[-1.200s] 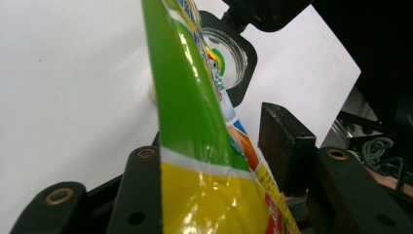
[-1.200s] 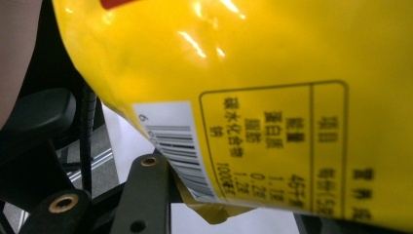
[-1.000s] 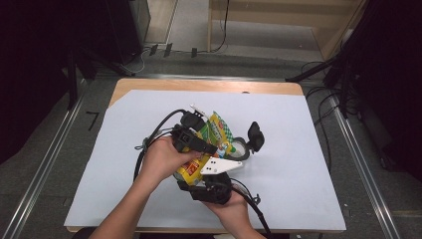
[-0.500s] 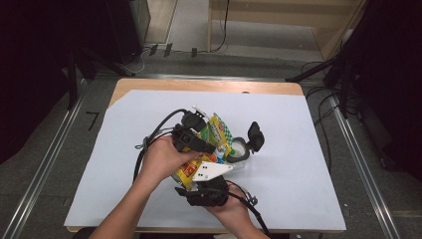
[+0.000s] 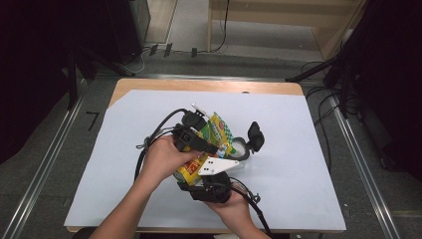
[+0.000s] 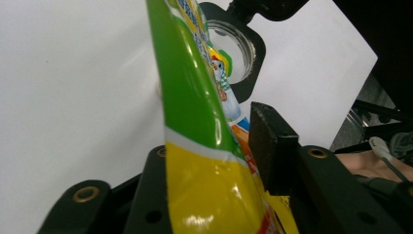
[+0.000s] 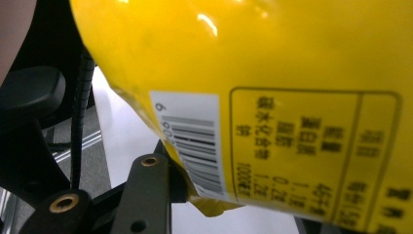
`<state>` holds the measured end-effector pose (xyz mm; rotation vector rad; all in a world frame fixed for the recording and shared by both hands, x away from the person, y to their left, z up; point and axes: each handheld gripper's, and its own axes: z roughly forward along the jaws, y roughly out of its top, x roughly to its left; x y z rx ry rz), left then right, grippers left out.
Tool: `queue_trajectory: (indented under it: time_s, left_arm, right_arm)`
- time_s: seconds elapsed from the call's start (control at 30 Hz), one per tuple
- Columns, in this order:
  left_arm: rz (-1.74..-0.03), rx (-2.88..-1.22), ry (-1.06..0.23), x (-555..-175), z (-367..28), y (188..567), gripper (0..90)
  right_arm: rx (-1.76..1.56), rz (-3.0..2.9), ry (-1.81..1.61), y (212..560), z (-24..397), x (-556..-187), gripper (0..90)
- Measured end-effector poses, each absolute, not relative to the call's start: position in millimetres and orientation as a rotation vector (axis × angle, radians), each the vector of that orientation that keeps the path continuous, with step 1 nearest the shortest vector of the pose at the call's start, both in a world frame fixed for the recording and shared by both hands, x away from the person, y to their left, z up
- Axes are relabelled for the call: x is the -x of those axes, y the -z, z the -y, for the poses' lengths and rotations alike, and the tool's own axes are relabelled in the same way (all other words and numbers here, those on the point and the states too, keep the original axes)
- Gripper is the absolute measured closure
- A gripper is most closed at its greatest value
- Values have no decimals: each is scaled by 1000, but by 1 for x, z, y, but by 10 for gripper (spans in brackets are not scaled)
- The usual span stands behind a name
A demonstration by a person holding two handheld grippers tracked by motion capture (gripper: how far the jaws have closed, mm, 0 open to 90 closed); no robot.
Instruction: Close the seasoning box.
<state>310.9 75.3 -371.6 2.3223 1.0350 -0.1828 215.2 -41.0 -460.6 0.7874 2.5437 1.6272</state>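
High view: the glossy yellow-and-green printed foil snack bag (image 5: 215, 137) is held above the middle of the white sheet-covered tabletop (image 5: 298, 149), nearer its near edge, with the left gripper (image 5: 199, 142) and right gripper (image 5: 211, 174) both at it. Left gripper view shows the bag (image 6: 204, 161) between jaws that have just been opening, and whether the pads press it I cannot tell. Right gripper view shows the bag's barcode face (image 7: 272, 122) just over jaws that have just been closing, their grip undeterminable; a black-framed clear lens holder (image 5: 242, 148) lies just beside the bag toward the right edge.
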Motion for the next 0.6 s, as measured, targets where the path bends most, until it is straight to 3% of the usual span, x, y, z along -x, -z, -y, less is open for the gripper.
queue_trajectory:
  time_s: [0.17, 0.4, 0.6]
  left_arm:
    - [-1049, -2320, 200, -311, -75, 368, 624]
    - [-1050, -2394, 183, -321, -67, 364, 762]
    - [-1041, -2378, 215, -330, -69, 361, 800]
  right_arm:
    - [-829, -2534, -1697, 459, 44, -217, 637]
    - [-840, -2524, -1696, 456, 43, -218, 625]
    - [-825, -2517, -1690, 453, 41, -222, 609]
